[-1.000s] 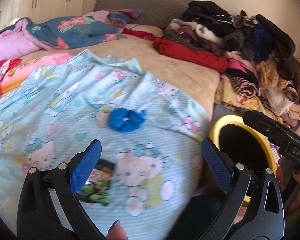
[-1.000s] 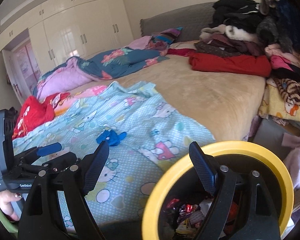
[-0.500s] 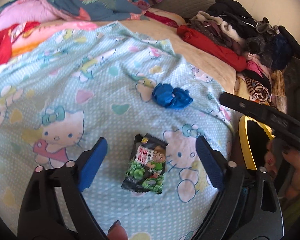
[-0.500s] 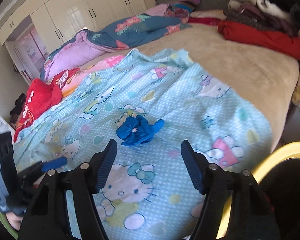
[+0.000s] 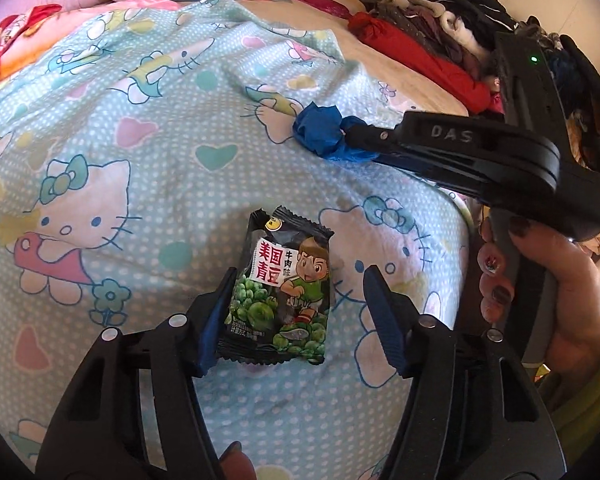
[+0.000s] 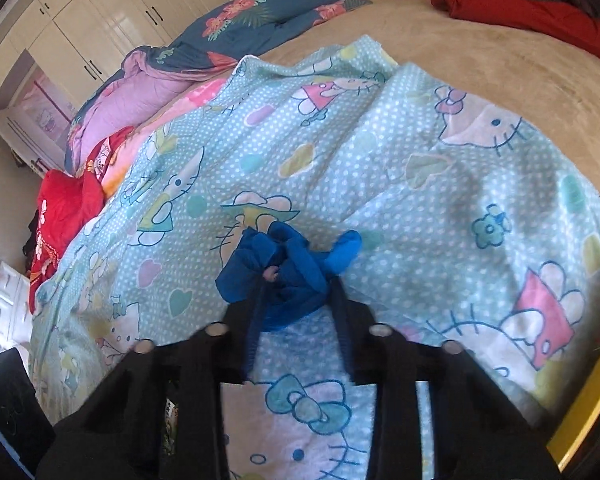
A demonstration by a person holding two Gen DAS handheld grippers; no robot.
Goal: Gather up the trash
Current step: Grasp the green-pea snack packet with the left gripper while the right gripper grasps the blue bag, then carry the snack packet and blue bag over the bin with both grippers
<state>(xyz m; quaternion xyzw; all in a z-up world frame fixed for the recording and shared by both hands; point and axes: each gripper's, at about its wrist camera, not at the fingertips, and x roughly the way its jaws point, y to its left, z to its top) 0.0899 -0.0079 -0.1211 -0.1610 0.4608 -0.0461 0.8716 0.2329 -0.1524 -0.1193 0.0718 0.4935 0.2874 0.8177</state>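
Observation:
A black and green snack packet [image 5: 280,292] lies flat on the Hello Kitty sheet [image 5: 140,128]. My left gripper [image 5: 300,312] straddles it with its jaws closing. The left pad [image 5: 214,328] touches the packet's edge, and the right pad stands a little clear of it. A crumpled blue wad [image 6: 284,272] lies farther up the sheet. My right gripper [image 6: 299,284] is closing on it, with both fingers pressed into its sides. In the left wrist view the right gripper [image 5: 354,138] comes in from the right, held by a hand [image 5: 540,280], its tips at the blue wad [image 5: 318,132].
A heap of clothes [image 5: 440,28] with a red garment [image 6: 540,12] covers the far right of the bed. Folded quilts [image 6: 228,28] lie at the head, before white wardrobes [image 6: 100,20]. The yellow rim of a bin [image 6: 592,400] shows at the bed's right edge.
Both grippers came down toward the sheet. The left one settled over the snack packet and its jaws narrowed. The right one left the yellow bin, reached the blue wad and closed on it.

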